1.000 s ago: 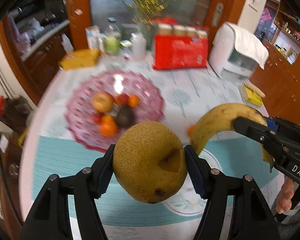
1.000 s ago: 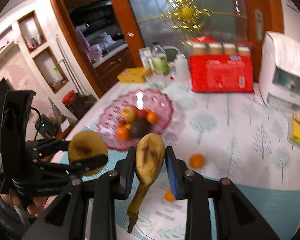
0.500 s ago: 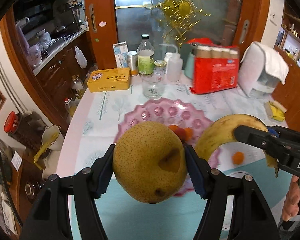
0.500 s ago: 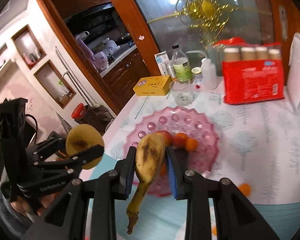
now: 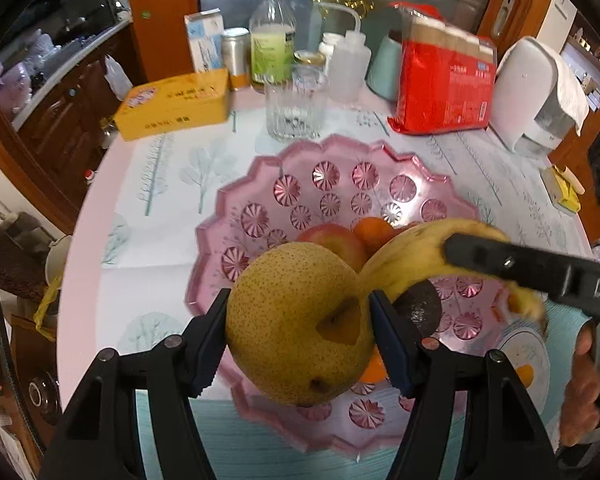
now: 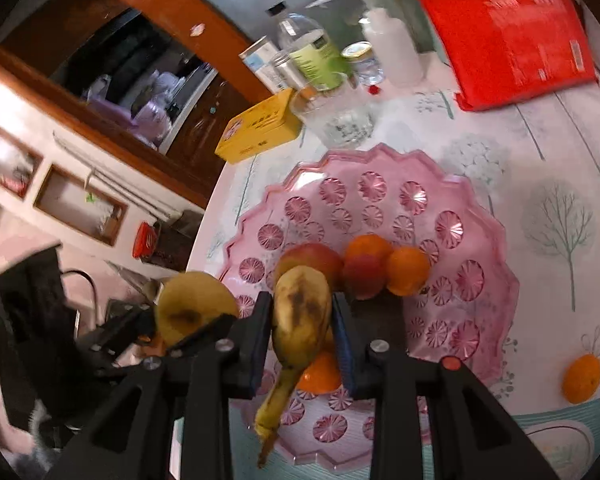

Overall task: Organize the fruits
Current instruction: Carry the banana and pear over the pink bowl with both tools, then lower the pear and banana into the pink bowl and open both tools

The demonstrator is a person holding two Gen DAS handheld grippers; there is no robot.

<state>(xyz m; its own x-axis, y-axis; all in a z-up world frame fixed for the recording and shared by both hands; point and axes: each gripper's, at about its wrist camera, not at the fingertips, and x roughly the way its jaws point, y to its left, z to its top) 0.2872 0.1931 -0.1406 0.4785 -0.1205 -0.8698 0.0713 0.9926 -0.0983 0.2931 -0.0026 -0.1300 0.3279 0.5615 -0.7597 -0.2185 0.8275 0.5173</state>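
My left gripper [image 5: 298, 332] is shut on a speckled yellow pear [image 5: 292, 320] and holds it over the near left part of the pink glass fruit plate [image 5: 340, 184]. My right gripper [image 6: 302, 338] is shut on a yellow banana [image 6: 300, 320] with brown spots and holds it over the plate's near side [image 6: 452, 200]; the banana also shows in the left wrist view [image 5: 412, 248]. In the plate lie an apple [image 6: 320, 258], oranges [image 6: 408, 270] and a dark fruit [image 5: 420, 308]. The pear [image 6: 192, 308] sits left of the banana.
A loose orange [image 6: 582, 376] lies on the table right of the plate. Behind the plate stand a glass [image 5: 296, 108], a yellow tin [image 5: 172, 104], bottles [image 5: 270, 36], a red package [image 5: 444, 88] and a white appliance [image 5: 536, 96]. A white dish [image 5: 524, 364] is near right.
Both grippers have moved forward and down with their fruit, from in front of the plate to just above it. The plate now fills the middle of both views.
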